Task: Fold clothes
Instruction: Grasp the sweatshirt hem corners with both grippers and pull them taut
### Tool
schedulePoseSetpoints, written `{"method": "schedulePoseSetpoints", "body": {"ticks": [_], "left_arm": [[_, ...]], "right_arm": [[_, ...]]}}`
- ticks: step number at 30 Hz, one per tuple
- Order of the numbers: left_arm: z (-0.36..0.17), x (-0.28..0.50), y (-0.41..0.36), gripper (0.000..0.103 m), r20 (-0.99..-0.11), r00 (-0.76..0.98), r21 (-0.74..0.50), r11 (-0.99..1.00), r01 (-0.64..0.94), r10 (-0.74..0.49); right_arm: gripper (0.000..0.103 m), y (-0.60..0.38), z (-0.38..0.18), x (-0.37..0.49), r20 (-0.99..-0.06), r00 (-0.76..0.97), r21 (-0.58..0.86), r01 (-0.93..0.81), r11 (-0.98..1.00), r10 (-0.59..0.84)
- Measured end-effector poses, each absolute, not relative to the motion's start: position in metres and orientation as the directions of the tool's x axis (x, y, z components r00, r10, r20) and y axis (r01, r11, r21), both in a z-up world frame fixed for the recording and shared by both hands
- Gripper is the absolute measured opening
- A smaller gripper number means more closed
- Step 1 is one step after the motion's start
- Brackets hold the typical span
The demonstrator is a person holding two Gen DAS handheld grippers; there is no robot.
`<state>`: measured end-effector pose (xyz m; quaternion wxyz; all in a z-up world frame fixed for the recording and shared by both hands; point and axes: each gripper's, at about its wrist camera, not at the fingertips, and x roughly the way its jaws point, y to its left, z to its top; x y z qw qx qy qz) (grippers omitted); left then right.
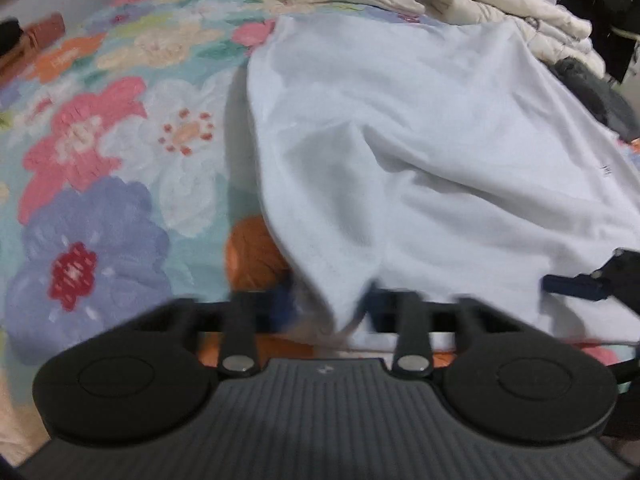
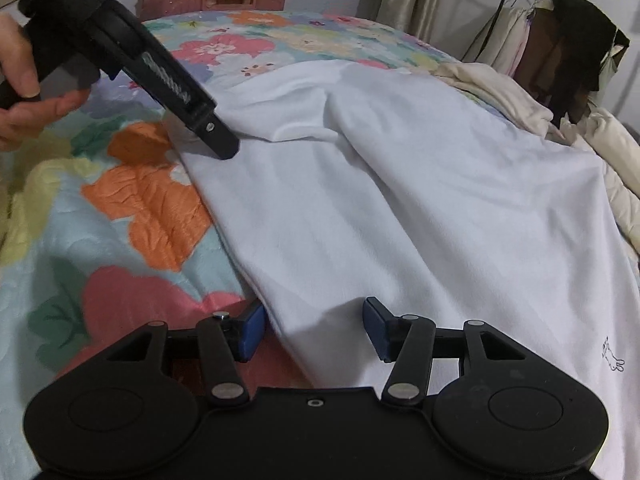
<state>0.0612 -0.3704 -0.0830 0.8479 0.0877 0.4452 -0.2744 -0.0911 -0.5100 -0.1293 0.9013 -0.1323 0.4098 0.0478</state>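
**Soft white shirt waits on the flowery bed**

The big white cotton shirt (image 2: 400,200) lies spread on the flower-print bedspread (image 2: 152,200). It looks light, soft and floppy, so it will sag and wrinkle when lifted. The best places to grab look like its edges and corners.

The left gripper (image 1: 332,308) is pinched onto a bunched bit of the shirt's near edge, though that view is blurry. The right gripper (image 2: 314,330) is wide open, and the shirt's near edge lies between its blue pads (image 2: 252,332), not squeezed yet.
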Motion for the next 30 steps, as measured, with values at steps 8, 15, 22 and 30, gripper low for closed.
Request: {"method": "schedulePoseSetpoints", "body": {"ticks": [8, 15, 22, 30], "left_arm": [[-0.012, 0.024, -0.299, 0.015, -0.563, 0.564, -0.455, 0.796, 0.399, -0.604], [-0.017, -0.022, -0.3, 0.018, -0.777, 0.513, -0.263, 0.928, 0.263, -0.365], [-0.035, -0.02, -0.327, 0.025, -0.863, 0.488, -0.05, 0.984, 0.17, -0.128], [-0.007, -0.021, -0.304, 0.026, -0.815, 0.534, -0.153, 0.972, 0.179, -0.226]], "right_arm": [[0.004, -0.549, -0.079, -0.106, -0.693, 0.715, 0.03, -0.105, 0.994, 0.097], [0.004, -0.561, -0.043, -0.148, -0.664, 0.674, 0.228, -0.23, 0.946, 0.324], [0.005, -0.528, -0.098, -0.137, -0.779, 0.579, 0.118, -0.239, 0.964, 0.239], [0.01, -0.543, -0.105, -0.139, -0.758, 0.574, 0.247, -0.185, 0.951, 0.309]]}}
